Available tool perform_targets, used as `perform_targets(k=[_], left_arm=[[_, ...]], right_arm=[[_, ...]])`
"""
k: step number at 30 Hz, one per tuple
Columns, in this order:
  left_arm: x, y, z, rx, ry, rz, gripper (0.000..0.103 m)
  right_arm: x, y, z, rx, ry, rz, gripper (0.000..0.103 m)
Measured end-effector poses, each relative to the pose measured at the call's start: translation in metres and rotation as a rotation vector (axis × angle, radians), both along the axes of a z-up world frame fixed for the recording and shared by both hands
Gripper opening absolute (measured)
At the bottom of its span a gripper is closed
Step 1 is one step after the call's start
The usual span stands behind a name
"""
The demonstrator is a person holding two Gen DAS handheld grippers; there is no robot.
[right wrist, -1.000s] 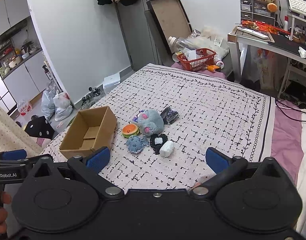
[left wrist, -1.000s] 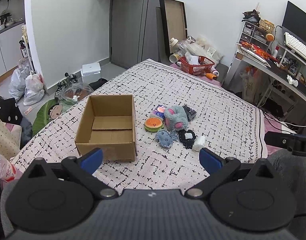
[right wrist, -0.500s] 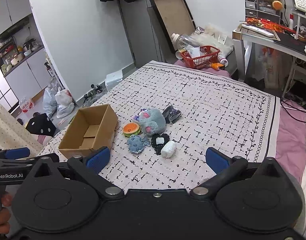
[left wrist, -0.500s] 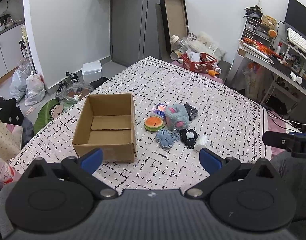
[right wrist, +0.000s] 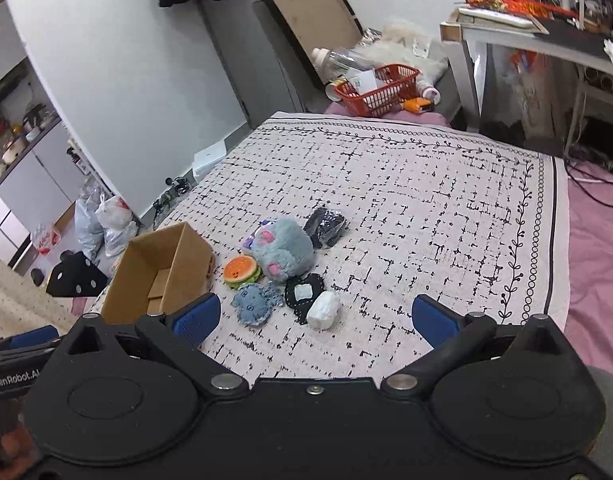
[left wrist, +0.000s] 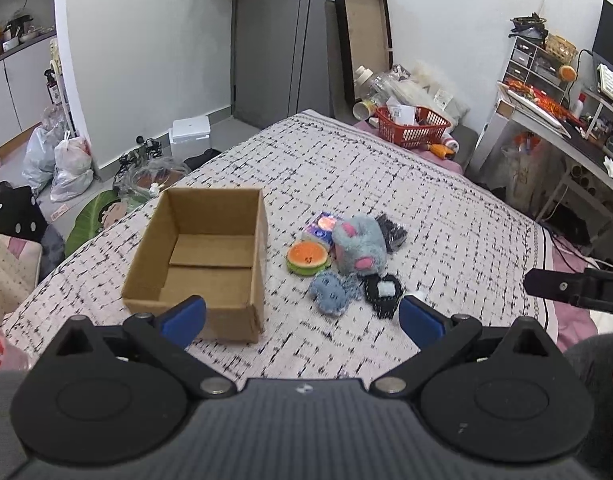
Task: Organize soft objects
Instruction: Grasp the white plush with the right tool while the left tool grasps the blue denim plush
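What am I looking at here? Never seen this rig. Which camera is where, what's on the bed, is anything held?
Two handheld grippers, one per hand, each with a fisheye camera looking along its blue-tipped fingers. One picture is from the left gripper, the other from the right gripper. Both are open and hold nothing. On the patterned bedspread sit an open cardboard box and, beside it, a cluster of soft toys: a grey plush, a burger-shaped one, a small blue one, a white piece and some dark pieces.

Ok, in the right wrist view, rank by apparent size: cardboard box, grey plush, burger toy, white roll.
1. cardboard box
2. grey plush
3. burger toy and white roll: look alike; the roll lies nearer the camera, so unranked.
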State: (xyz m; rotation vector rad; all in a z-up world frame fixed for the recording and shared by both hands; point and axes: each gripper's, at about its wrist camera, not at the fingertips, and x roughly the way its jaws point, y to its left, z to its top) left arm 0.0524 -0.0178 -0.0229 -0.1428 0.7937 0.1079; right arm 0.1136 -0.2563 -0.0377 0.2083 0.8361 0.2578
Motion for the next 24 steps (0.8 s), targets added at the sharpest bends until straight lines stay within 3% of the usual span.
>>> perform_targets(k=[9,21,24], left_arm=[[0.028,-0.008,-0.016,-0.046,-0.054,0.018,0.101],[0.065,-0.012,-0.050,-0.091,-0.006,0.060,0.099],[0.075,-0.014,-0.059,-0.085,0.002,0.059,0.093]], right_arm=[[0.037,0.001,-0.021,0.067,0.078,-0.017,0.103],[0.080,0.007,-0.048,0.127,0.175,-0.078,0.103],[0.087,0.005,-0.060,0.163,0.200,-0.089,0.102]])
